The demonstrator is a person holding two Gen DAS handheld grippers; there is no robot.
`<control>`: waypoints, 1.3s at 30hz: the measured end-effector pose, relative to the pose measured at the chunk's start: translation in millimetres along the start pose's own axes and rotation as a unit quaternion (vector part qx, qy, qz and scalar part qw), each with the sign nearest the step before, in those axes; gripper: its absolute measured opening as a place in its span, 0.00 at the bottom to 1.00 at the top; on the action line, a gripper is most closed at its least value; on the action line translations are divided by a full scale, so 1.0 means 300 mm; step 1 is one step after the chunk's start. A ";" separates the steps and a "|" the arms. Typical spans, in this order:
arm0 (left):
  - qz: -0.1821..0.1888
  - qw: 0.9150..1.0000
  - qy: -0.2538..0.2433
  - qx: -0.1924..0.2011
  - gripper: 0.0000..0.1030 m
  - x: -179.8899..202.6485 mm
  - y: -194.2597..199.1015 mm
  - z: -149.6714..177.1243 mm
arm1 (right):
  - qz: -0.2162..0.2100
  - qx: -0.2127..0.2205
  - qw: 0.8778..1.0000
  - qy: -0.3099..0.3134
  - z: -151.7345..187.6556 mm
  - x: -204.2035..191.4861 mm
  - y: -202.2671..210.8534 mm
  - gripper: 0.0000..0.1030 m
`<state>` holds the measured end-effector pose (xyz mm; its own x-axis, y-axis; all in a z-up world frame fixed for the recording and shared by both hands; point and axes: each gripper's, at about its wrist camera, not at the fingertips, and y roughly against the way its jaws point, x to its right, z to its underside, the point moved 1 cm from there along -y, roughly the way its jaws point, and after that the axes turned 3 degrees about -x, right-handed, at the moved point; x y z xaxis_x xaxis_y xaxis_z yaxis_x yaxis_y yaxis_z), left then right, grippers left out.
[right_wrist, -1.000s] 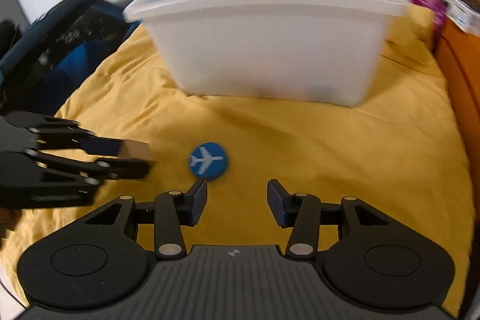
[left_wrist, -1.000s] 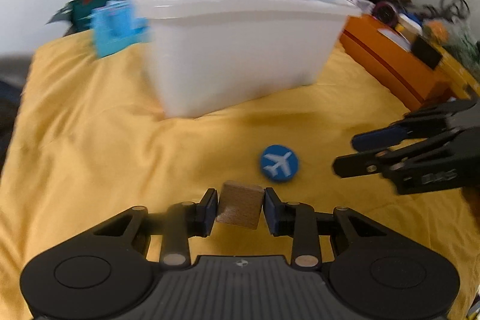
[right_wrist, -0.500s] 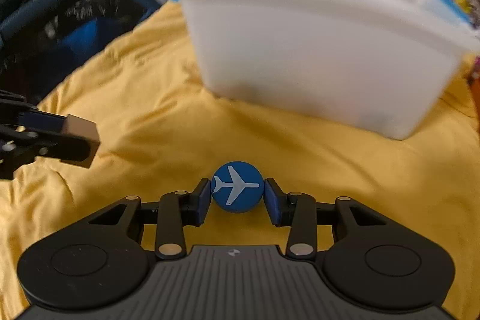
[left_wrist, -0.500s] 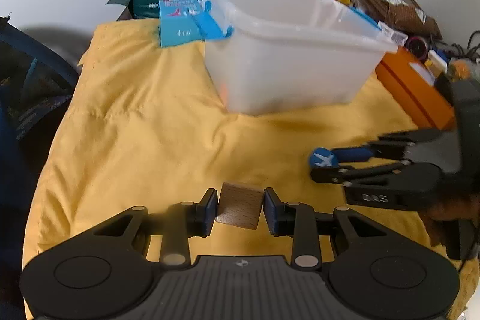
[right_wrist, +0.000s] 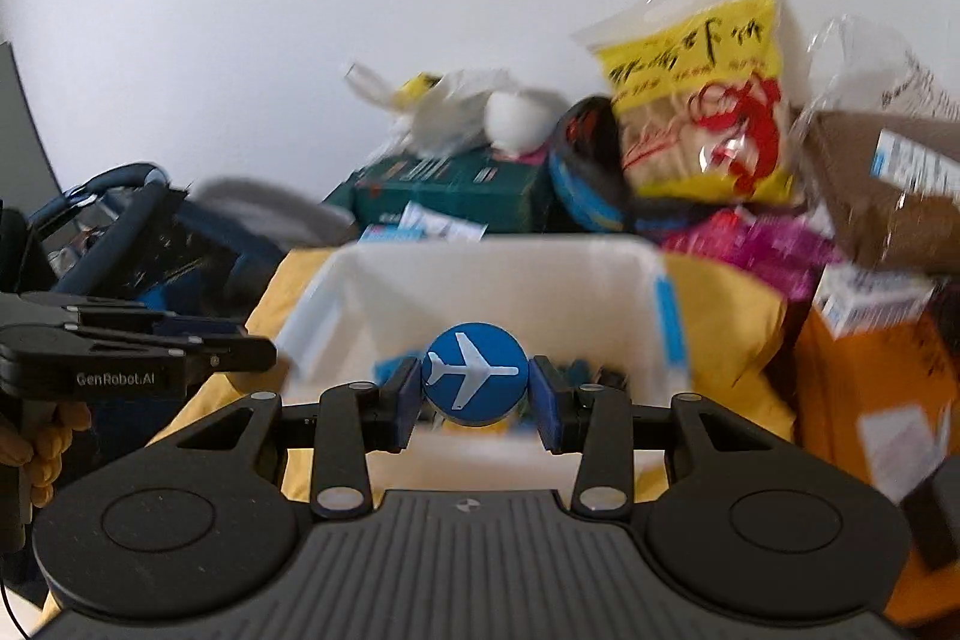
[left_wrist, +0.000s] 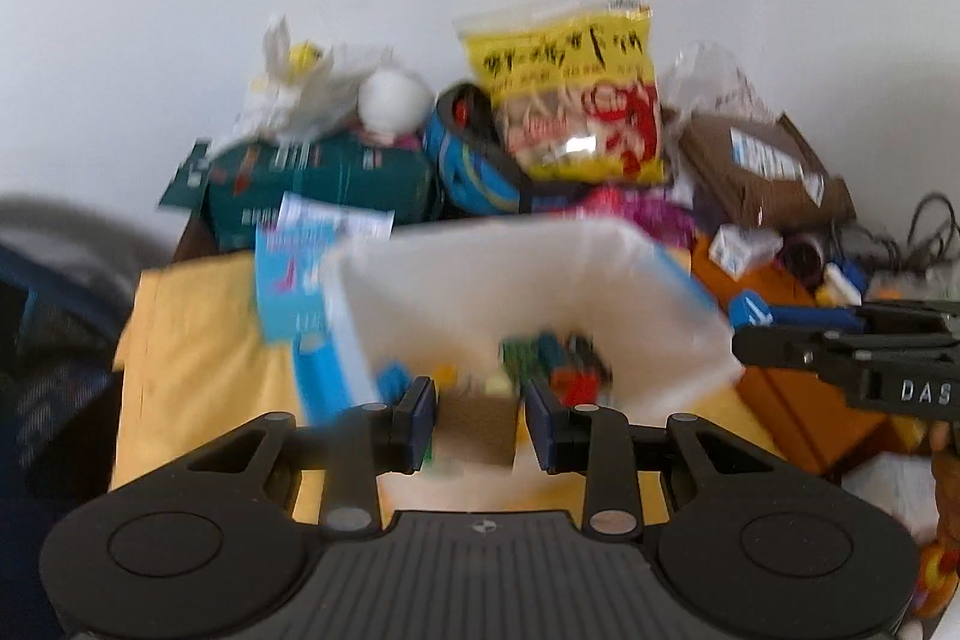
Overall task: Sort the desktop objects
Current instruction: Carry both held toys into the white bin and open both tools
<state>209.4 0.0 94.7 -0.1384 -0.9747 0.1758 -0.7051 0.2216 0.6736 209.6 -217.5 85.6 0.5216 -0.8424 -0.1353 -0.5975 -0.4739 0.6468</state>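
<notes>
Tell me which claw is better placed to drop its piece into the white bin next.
Probably the right claw: its blue airplane disc is centred above the white bin's open top. The left claw holds a brown block near the bin's front edge, a close second.

Bright, even daylight; heavy motion blur, fisheye bending at dark corners.

I saw a blue disc (right_wrist: 475, 374) printed with a white aeroplane, a plain brown block (left_wrist: 476, 429), a white bin (right_wrist: 480, 274) on yellow cloth (left_wrist: 198, 340), and a yellow snack bag (right_wrist: 702, 100) with red markings.
</notes>
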 end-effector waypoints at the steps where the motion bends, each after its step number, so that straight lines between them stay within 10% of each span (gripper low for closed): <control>1: -0.002 1.000 -0.001 0.001 0.36 0.003 -0.009 -0.035 | 0.001 -0.003 1.000 -0.002 -0.025 0.011 -0.011 0.41; 11: -0.024 1.000 -0.009 -0.008 0.29 0.018 -0.096 -0.190 | 0.003 -0.042 0.999 -0.027 -0.146 0.122 -0.122 0.41; 13: -0.032 0.999 -0.017 -0.016 0.58 0.021 -0.109 -0.182 | 0.018 -0.057 0.998 -0.019 -0.147 0.118 -0.150 0.44; 15: -0.050 0.998 -0.013 -0.023 0.81 0.018 -0.122 -0.169 | 0.043 -0.074 0.996 -0.018 -0.138 0.123 -0.182 0.69; 23: -0.109 0.993 -0.018 -0.035 0.81 0.009 -0.145 -0.147 | 0.012 -0.066 0.997 -0.032 -0.068 0.156 -0.129 0.73; 39: -0.093 0.991 -0.021 -0.089 0.81 0.061 -0.192 -0.115 | 0.002 -0.086 0.996 -0.034 -0.039 0.137 -0.119 0.80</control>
<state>271.4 -29.7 83.8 -0.0498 -0.9987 0.0090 -0.5881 0.0366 0.8080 259.5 -232.3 65.7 0.4742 -0.8620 -0.1788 -0.4830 -0.4246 0.7658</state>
